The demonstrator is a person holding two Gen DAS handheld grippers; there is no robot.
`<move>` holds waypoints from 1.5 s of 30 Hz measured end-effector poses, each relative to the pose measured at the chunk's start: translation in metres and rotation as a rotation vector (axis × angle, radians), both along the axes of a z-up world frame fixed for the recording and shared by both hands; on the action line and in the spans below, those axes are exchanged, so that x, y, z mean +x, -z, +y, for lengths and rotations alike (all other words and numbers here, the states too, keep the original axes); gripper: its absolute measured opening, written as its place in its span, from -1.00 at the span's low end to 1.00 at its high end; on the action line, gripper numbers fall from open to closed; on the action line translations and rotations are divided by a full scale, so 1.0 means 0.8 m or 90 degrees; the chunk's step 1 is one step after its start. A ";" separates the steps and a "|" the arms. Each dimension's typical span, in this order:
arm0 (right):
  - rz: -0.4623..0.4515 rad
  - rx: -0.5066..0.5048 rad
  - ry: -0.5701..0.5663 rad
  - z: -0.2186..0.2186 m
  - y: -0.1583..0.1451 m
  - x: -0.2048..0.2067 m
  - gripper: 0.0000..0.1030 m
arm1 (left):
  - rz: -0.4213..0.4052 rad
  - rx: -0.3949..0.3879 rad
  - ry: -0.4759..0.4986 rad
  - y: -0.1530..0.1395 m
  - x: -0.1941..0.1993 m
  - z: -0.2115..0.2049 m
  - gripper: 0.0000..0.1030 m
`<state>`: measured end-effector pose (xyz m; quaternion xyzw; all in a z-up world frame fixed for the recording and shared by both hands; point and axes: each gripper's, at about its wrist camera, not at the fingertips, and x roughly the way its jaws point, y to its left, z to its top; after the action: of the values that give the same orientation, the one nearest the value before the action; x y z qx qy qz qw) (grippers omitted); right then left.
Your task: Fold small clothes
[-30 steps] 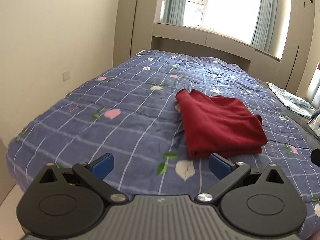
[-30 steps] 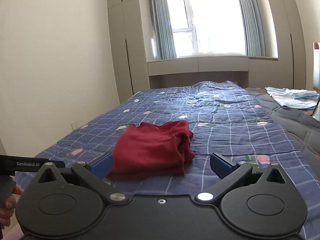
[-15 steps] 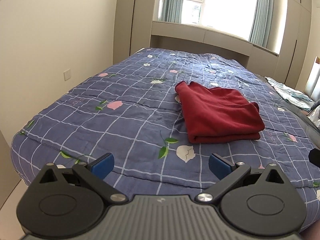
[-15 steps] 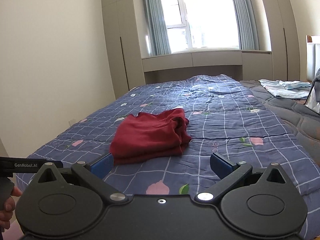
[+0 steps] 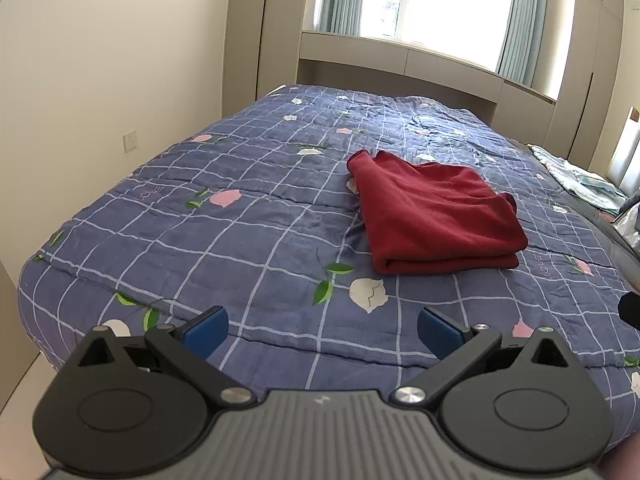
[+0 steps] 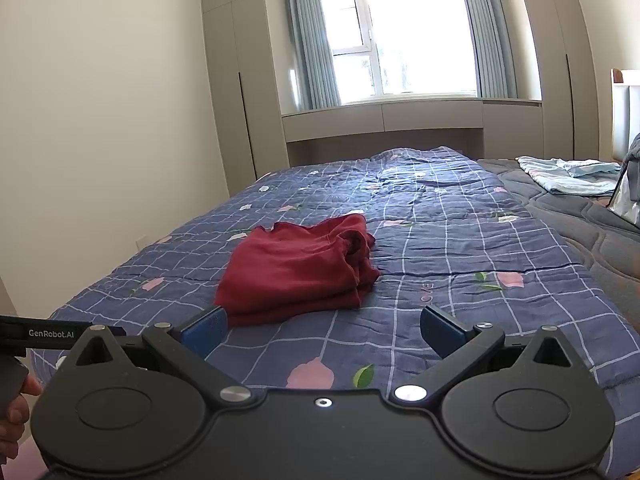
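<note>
At the bottom of the left wrist view, the left gripper [image 5: 322,330] had its two blue fingers [image 5: 206,327] wide apart, with nothing between them. Its black body filled the low part of the picture and hid the near edge of the bed. In the right wrist view, the right gripper [image 6: 322,330] was spread wide too, and it held nothing. At the lower left of that view, part of a hand [image 6: 14,420] showed, cut off by the edge, under a black bar with small white letters.

Past both tools lay the blue checked blanket [image 5: 248,240] with little flowers on it. The red folded cloth [image 5: 434,216] sat on the blanket, apart from both tools. In the left wrist view it lay up and to the right of the middle. In the right wrist view the same red cloth [image 6: 300,270] was just above the left blue finger, a bit left of the middle, and that finger covered its near corner.

Farther back, at the right edge, a light blue cloth [image 6: 568,174] lay on a grey cover [image 6: 592,232]. It was too far away to tell what it was. At the very back was a bright window [image 6: 404,32] with curtains
</note>
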<state>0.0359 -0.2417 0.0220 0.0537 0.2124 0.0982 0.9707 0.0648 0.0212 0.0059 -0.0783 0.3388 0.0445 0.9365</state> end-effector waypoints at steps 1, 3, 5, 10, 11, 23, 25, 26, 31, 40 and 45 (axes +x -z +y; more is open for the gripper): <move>0.001 0.000 0.000 0.000 0.000 0.000 0.99 | 0.001 0.000 0.000 0.000 0.000 0.000 0.99; 0.003 0.001 0.000 -0.001 0.002 0.000 0.99 | 0.002 0.001 0.000 0.000 0.000 -0.001 0.99; 0.005 0.003 0.000 -0.002 0.003 0.000 0.99 | 0.003 0.003 0.001 0.000 0.001 -0.002 0.99; 0.006 0.003 0.000 -0.003 0.003 0.001 0.99 | 0.003 0.006 0.003 0.000 0.001 -0.003 0.99; 0.006 0.003 0.000 -0.003 0.003 0.001 0.99 | 0.003 0.006 0.003 0.000 0.001 -0.003 0.99; 0.008 0.004 0.000 -0.003 0.005 0.001 0.99 | 0.009 0.008 0.002 0.004 0.001 -0.004 0.99; 0.009 0.004 0.001 -0.003 0.005 0.001 0.99 | 0.011 0.009 0.003 0.004 0.002 -0.004 0.99; 0.010 0.005 0.000 -0.003 0.005 0.001 0.99 | 0.011 0.009 0.003 0.004 0.002 -0.004 0.99; 0.011 0.003 -0.003 -0.003 0.006 0.001 0.99 | 0.020 0.008 -0.001 0.005 0.004 -0.004 0.99; 0.010 0.001 -0.004 -0.004 0.004 0.000 0.99 | 0.016 0.022 0.010 0.001 0.009 -0.010 0.99; 0.011 -0.008 -0.006 -0.004 0.003 0.000 0.99 | 0.018 0.021 0.020 0.001 0.013 -0.011 0.99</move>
<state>0.0361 -0.2446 0.0193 0.0472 0.2220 0.1005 0.9687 0.0750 0.0125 0.0049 -0.0568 0.3526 0.0366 0.9333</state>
